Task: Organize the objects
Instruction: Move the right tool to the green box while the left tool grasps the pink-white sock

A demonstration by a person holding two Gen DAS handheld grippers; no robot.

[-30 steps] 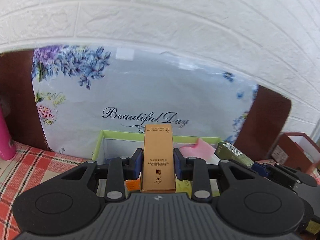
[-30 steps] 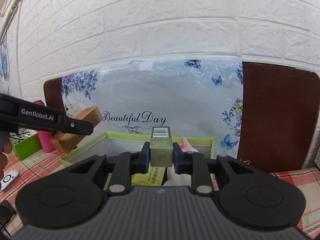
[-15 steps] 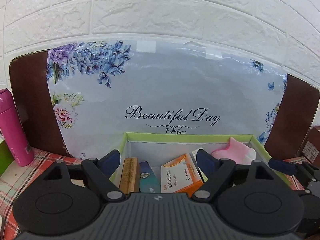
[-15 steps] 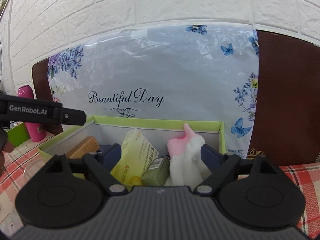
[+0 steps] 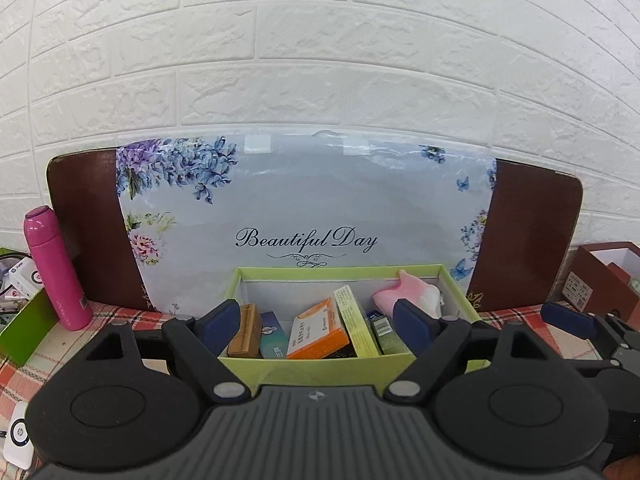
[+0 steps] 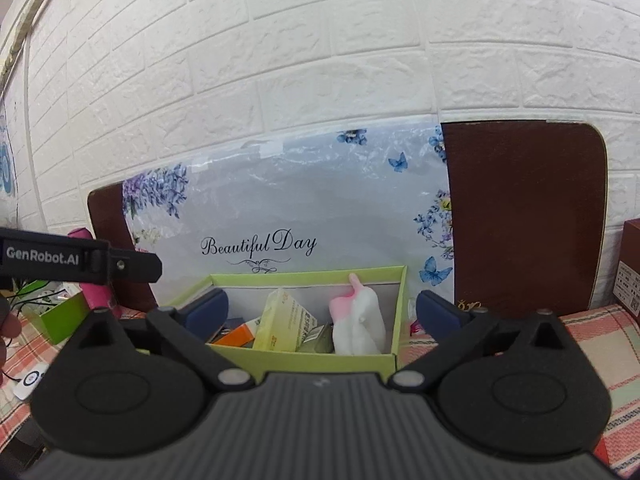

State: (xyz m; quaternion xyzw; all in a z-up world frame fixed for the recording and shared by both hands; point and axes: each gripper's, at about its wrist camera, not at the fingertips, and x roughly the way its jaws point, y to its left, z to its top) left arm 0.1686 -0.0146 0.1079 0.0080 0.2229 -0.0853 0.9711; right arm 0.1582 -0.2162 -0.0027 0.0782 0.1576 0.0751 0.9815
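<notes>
Light-green open cardboard box [image 5: 320, 368], back edge of checked tablecloth [image 6: 600, 332]: holds tan carton [image 5: 245, 330], orange-white carton [image 5: 318, 330], olive carton [image 5: 386, 332], pink-white soft toy [image 6: 358, 322]. Left gripper [image 5: 316, 322], right gripper [image 6: 320, 312]: jaws spread wide, empty.

A white brick wall [image 5: 320, 60] fills the background. Against it leans a floral board [image 5: 308, 216] lettered "Beautiful Day". A pink bottle [image 5: 54, 268] stands upright at 9 o'clock on the red-checked cloth [image 6: 600, 336] covering the surface; a brown box [image 5: 604, 280] sits at 3 o'clock.
</notes>
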